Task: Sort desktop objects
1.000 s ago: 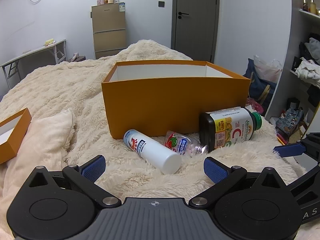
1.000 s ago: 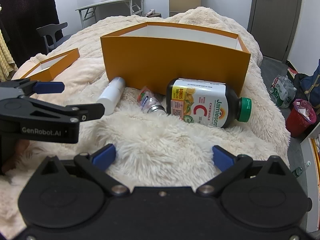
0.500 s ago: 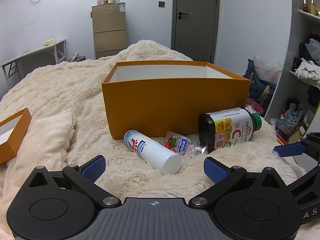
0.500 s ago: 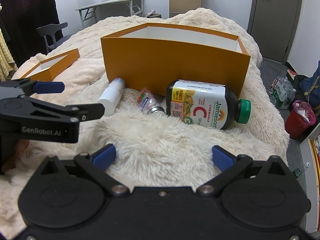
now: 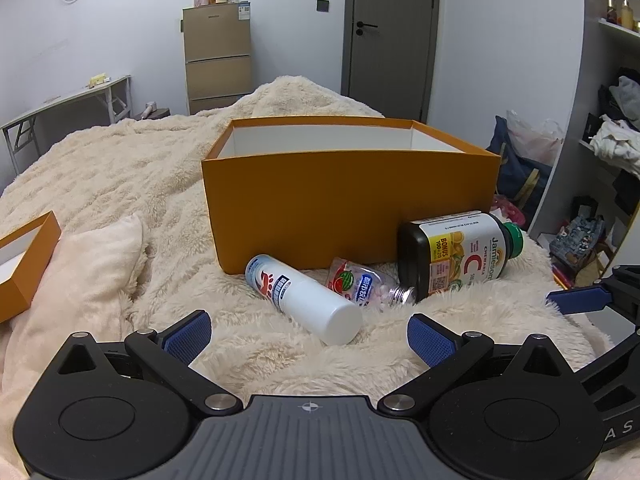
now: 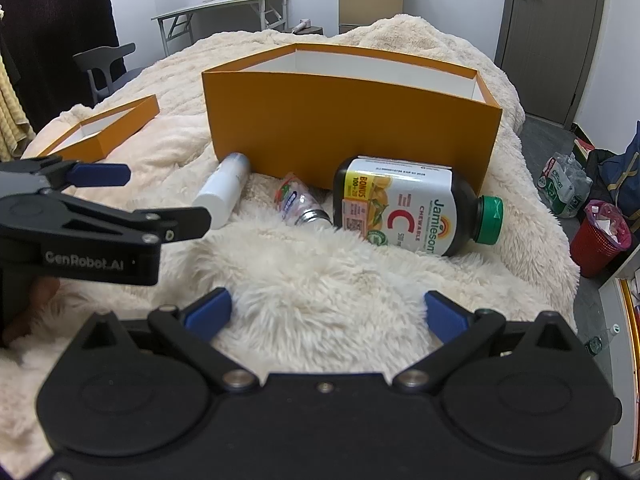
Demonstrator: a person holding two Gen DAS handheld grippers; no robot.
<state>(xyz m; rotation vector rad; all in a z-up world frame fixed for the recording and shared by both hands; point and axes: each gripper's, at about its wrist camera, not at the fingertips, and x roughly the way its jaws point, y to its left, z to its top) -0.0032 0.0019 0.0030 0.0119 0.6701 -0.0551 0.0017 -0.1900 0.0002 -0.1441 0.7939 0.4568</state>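
The walls (image 5: 120, 40) were white. A grey door (image 5: 390, 32) stood closed beside a tan cabinet (image 5: 218, 64); a folding table (image 5: 68, 100) stood along the wall.

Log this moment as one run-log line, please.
left gripper: open, empty | right gripper: open, empty | white cylindrical spray bottle, small clear candy bottle, dark vitamin C bottle: lying before open orange cardboard box
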